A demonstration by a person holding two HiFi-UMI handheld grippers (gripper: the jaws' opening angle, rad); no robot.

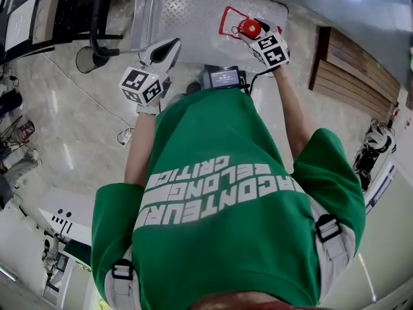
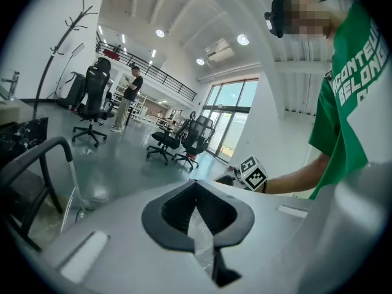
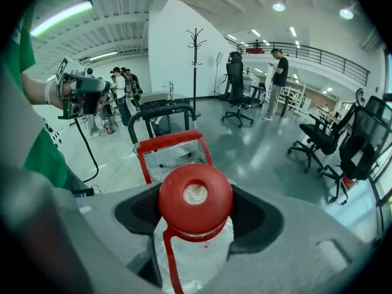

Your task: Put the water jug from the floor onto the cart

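Observation:
The water jug (image 1: 253, 19) is clear plastic with a red cap (image 3: 195, 198) and a red carry handle (image 3: 174, 143). My right gripper (image 3: 195, 228) is shut on its neck just under the cap. In the head view the right gripper (image 1: 258, 36) holds the jug over the right part of the cart's metal deck (image 1: 187, 18); whether the jug rests on the deck is hidden. My left gripper (image 1: 164, 49) hangs beside the deck's near edge, left of the jug, holding nothing. Its jaws stand together in the left gripper view (image 2: 199, 225).
The cart's black push handle (image 1: 97, 24) rises at the deck's left end. A small screen device (image 1: 222, 77) sits at the person's front. A wooden pallet (image 1: 352, 70) lies right. Office chairs (image 2: 177, 143), a coat stand (image 3: 196, 60) and standing people fill the hall beyond.

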